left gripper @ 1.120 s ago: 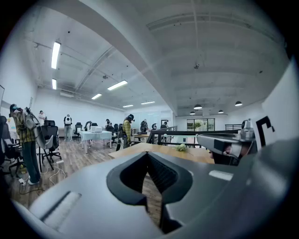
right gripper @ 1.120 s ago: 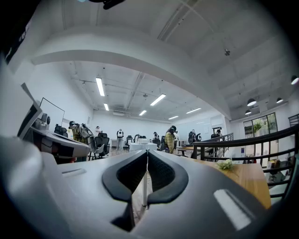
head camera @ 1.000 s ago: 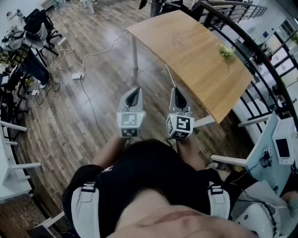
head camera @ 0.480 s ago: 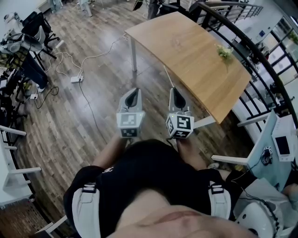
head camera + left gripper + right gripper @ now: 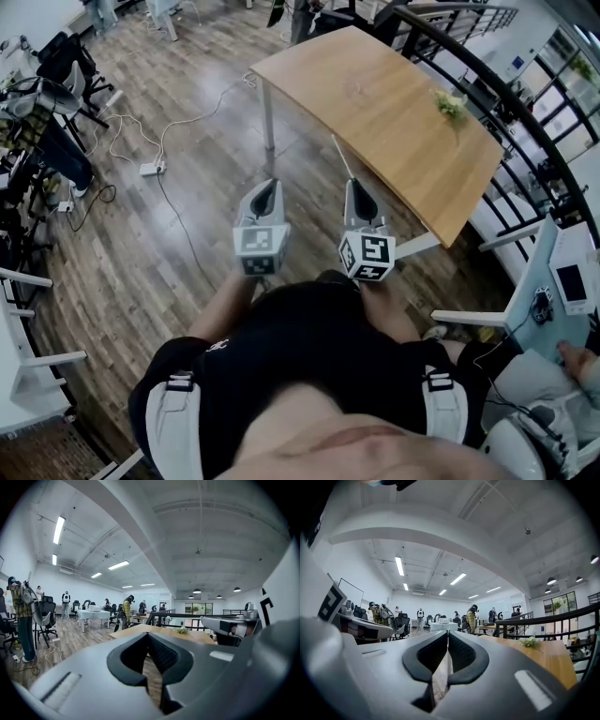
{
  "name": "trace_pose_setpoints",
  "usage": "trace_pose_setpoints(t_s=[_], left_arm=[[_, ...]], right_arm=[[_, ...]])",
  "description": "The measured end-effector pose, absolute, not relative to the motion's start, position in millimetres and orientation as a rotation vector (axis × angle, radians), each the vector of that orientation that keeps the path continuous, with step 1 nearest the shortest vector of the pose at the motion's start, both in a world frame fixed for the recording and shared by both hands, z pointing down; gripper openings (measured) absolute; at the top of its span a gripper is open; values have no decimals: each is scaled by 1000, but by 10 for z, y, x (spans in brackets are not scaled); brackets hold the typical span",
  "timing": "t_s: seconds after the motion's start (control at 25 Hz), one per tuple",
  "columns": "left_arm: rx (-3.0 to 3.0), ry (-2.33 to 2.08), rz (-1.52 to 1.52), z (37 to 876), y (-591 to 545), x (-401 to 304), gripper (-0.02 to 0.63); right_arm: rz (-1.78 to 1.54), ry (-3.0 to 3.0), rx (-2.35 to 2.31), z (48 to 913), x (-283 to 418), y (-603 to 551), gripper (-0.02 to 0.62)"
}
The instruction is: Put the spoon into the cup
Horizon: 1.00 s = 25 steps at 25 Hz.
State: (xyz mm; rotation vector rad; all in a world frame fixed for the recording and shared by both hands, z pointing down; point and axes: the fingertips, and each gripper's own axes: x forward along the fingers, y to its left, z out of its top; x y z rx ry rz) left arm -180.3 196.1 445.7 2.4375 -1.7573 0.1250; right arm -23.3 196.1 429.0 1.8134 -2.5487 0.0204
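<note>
I hold both grippers side by side in front of my body, above the wooden floor. My left gripper (image 5: 270,186) (image 5: 148,634) is shut with nothing between its jaws. My right gripper (image 5: 356,185) (image 5: 448,633) is shut on a thin pale spoon (image 5: 342,156), whose slim handle sticks out forward toward the near edge of the wooden table (image 5: 375,122). In the right gripper view the spoon (image 5: 449,654) shows only as a narrow strip between the jaws. No cup is visible in any view.
A small bunch of flowers (image 5: 453,103) lies on the table's far right. A black railing (image 5: 525,122) curves behind the table. Cables and a power strip (image 5: 150,169) lie on the floor at left, near office chairs (image 5: 66,56). People stand far off in the room.
My head view has shifted a little. Both grippers stay almost in place, the right one drifting slightly right and down with the spoon still in it.
</note>
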Motion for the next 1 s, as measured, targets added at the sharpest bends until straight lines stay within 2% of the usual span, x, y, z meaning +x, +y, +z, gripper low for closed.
trace_pose_setpoints(t_s=[0.48, 1.0], left_arm=[[2467, -1728, 125, 4501, 1690, -1823, 12], [2528, -1833, 130, 4439, 729, -1779, 12]], right_arm=[[10, -2528, 1870, 4342, -229, 1696, 5], [-35, -2558, 1898, 4306, -125, 791, 5]])
